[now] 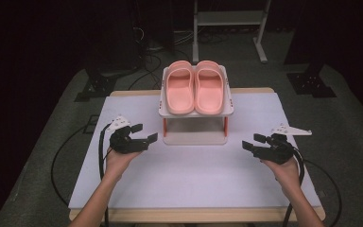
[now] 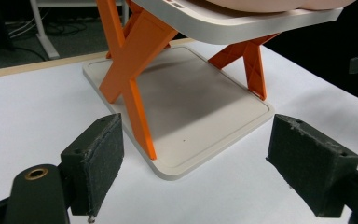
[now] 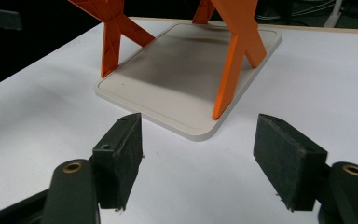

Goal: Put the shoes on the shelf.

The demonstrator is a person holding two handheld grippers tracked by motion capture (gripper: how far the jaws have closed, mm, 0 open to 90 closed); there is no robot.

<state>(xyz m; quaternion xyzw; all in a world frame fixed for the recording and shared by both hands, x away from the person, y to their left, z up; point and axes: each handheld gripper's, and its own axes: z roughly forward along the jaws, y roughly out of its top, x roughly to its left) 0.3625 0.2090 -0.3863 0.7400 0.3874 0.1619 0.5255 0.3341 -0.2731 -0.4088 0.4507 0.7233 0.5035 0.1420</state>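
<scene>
A pair of pink slippers lies side by side on the top shelf of a small white rack with orange legs, at the far middle of the white table. My left gripper hovers to the left of the rack's base, open, its pads bare. To the right of the base my right gripper is open too, with nothing between its pads. In both gripper views the rack's lower shelf lies just ahead of the jaws.
The white table top has a wooden edge along the near side. Beyond the table are a grey floor mat, black cables and a white metal stand. Dark surroundings lie to both sides.
</scene>
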